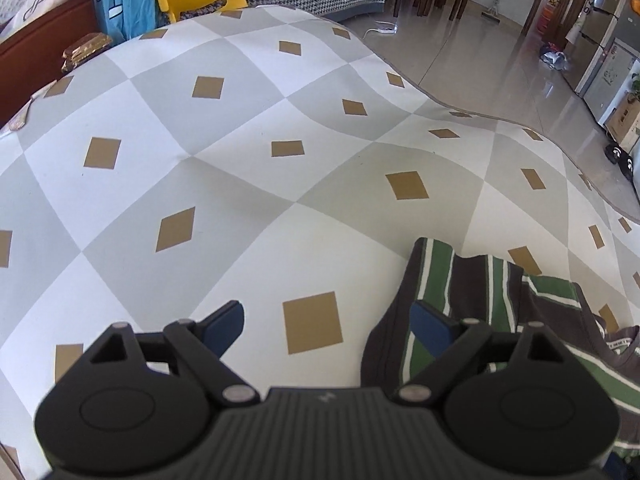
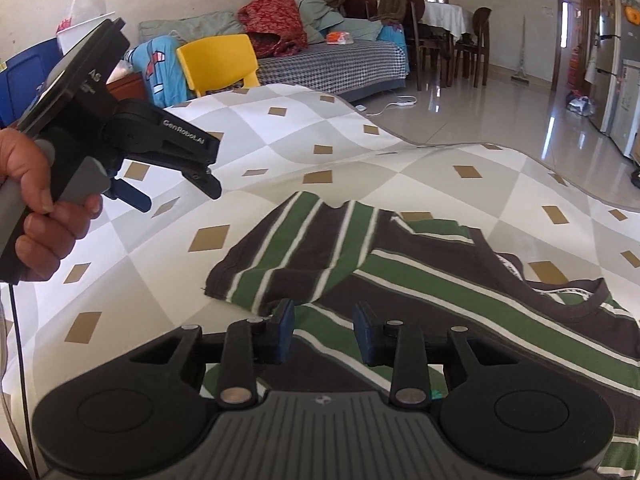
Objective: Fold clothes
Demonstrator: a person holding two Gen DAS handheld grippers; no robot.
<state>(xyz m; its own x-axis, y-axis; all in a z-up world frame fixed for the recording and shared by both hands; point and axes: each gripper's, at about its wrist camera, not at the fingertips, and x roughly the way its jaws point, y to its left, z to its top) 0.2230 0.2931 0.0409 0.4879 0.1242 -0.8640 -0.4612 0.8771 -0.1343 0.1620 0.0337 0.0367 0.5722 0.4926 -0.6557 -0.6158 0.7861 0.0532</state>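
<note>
A green, brown and white striped T-shirt point(image 2: 420, 276) lies flat on the checked mat point(image 2: 120, 264), one sleeve folded over its body. It also shows at the lower right of the left wrist view point(image 1: 480, 292). My left gripper point(image 1: 326, 326) is open and empty, above the mat beside the shirt's sleeve edge, its right finger over the cloth. In the right wrist view the left gripper point(image 2: 176, 184) hangs in the air at the left, held by a hand. My right gripper point(image 2: 325, 334) is open and empty, low over the shirt's body.
The grey and white mat with tan diamonds point(image 1: 240, 160) covers the work surface; its far edge curls by the tiled floor point(image 2: 500, 112). A yellow chair point(image 2: 218, 64), a sofa with clothes point(image 2: 320, 60) and a dining table point(image 2: 440, 20) stand behind.
</note>
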